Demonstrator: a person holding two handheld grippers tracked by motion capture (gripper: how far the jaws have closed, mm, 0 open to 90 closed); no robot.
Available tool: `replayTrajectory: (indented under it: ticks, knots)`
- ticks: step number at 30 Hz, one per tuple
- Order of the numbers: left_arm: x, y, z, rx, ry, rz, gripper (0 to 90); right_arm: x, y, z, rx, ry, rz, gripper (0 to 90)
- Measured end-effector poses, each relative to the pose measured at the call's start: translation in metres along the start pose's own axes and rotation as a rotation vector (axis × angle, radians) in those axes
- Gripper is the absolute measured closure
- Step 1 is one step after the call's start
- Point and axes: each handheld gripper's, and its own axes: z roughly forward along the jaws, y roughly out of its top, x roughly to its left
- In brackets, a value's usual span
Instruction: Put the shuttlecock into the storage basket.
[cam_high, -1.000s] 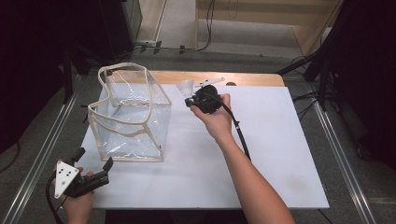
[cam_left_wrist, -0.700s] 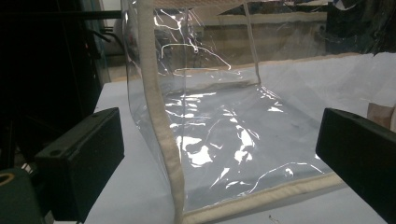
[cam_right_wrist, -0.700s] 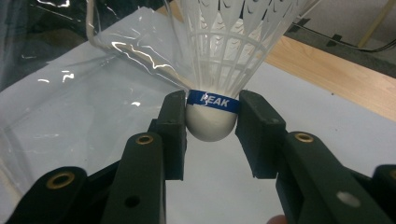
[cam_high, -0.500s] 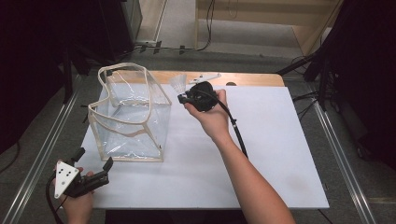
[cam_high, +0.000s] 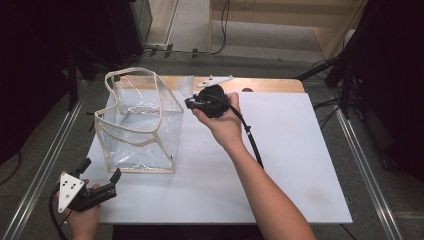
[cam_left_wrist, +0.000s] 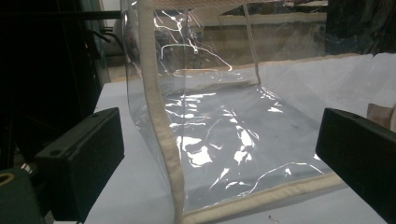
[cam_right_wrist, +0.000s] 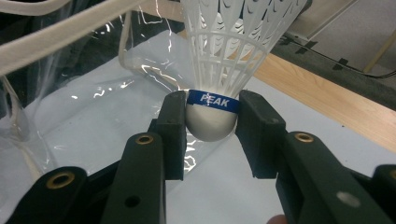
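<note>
A white plastic shuttlecock (cam_right_wrist: 219, 70) with a blue band is clamped by its round cork between the jaws of my right gripper (cam_right_wrist: 212, 121). In the high view that gripper (cam_high: 192, 102) hangs above the table by the right rim of a clear plastic bag (cam_high: 137, 125) with cream trim, and the shuttlecock (cam_high: 185, 86) points up and away. The bag (cam_left_wrist: 224, 126) stands upright with its mouth open at the top. My left gripper (cam_high: 100, 175) rests at the table's front left corner, open, with nothing between its jaws, facing the bag's near corner.
A white sheet (cam_high: 280, 150) covers the wooden table (cam_high: 270, 85). A black cable (cam_high: 250, 140) trails from the right gripper along the forearm. Metal rails (cam_high: 365, 165) run along both sides of the table. Dark equipment stands at the back left.
My right gripper has risen with the shuttlecock and drifted left toward the bag's rim. The left gripper has stayed put.
</note>
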Motion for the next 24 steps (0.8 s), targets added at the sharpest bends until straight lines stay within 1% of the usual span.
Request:
replayTrajectory:
  ticks: [11, 24]
  knots:
    - [0.0, 0.0, 0.0, 0.0, 0.0, -0.002, 1.7, 0.009, 0.01, -0.009, -0.032, 0.015, -0.024, 61.7]
    - [0.0, 0.0, 0.0, 0.0, -0.001, -0.001, 1.6, 0.02, 0.018, -0.015, -0.061, 0.033, -0.051, 61.7]
